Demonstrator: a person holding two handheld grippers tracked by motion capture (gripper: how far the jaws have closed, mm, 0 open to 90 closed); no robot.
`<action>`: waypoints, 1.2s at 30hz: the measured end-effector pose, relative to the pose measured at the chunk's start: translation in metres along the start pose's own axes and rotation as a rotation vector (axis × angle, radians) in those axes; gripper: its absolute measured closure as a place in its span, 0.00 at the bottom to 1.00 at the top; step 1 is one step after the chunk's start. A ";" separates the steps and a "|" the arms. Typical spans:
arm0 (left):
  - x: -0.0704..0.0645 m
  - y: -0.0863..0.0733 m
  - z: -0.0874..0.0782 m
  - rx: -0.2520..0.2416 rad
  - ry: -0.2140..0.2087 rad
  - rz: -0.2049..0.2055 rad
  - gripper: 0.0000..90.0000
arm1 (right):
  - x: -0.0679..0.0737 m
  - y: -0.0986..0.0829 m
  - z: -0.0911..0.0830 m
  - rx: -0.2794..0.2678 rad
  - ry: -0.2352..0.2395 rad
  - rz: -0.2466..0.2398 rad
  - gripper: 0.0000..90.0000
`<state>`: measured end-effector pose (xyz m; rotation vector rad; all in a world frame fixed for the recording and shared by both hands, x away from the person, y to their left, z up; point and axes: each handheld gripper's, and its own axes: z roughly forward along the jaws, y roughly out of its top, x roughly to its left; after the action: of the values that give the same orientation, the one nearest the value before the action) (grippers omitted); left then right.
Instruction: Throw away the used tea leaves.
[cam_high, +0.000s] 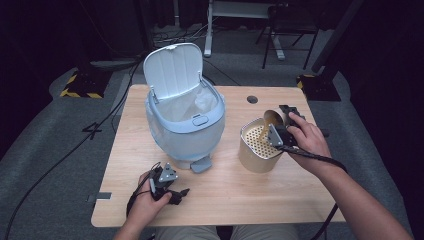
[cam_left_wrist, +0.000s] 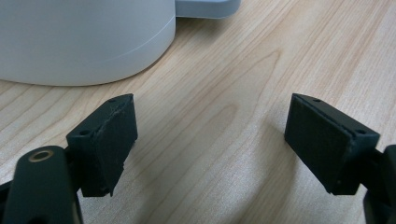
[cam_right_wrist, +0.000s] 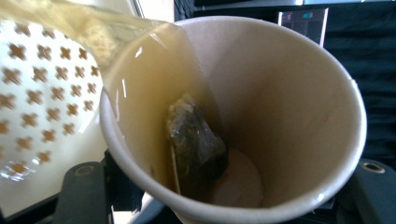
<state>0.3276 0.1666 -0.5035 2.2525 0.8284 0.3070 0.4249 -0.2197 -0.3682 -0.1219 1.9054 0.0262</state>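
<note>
Here, right gripper (cam_high: 281, 131) clamped on a tilted paper cup (cam_high: 272, 119), brown liquid (cam_right_wrist: 140, 93) streaming over the rim into the perforated strainer (cam_high: 258, 140) of a tan can, tea bag (cam_right_wrist: 196, 144) lodged inside. Left gripper (cam_left_wrist: 210, 140) wide open, holding nothing, low over the worktop (cam_high: 235, 195) beside the open-lidded bin (cam_high: 185, 117).

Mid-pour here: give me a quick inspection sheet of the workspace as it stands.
Surface: light wooden table, round hole at its far edge.
Job's things: tilted paper cup pouring brown tea into the beige perforated-top container; wet tea bag inside the cup.
Clutter: pale blue pedal bin, lid up, white liner.
Grippers: right hand-held gripper shut on the cup; left hand-held gripper open, low over the table near the bin.
Cables: black cable trailing over the right forearm.
Surroundings: grey floor, chair and desk legs behind.
</note>
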 end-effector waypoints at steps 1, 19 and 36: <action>0.000 0.000 0.000 0.000 0.000 0.000 0.20 | 0.001 0.001 0.000 0.012 -0.017 -0.014 0.35; 0.000 0.000 0.000 0.000 0.000 0.000 0.20 | 0.018 0.019 -0.009 0.200 -0.326 -0.613 0.36; 0.000 0.000 0.000 0.001 0.000 -0.001 0.20 | 0.023 0.026 -0.011 0.265 -0.441 -0.929 0.37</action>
<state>0.3275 0.1665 -0.5035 2.2526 0.8292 0.3058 0.4044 -0.1959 -0.3875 -0.7415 1.2549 -0.7589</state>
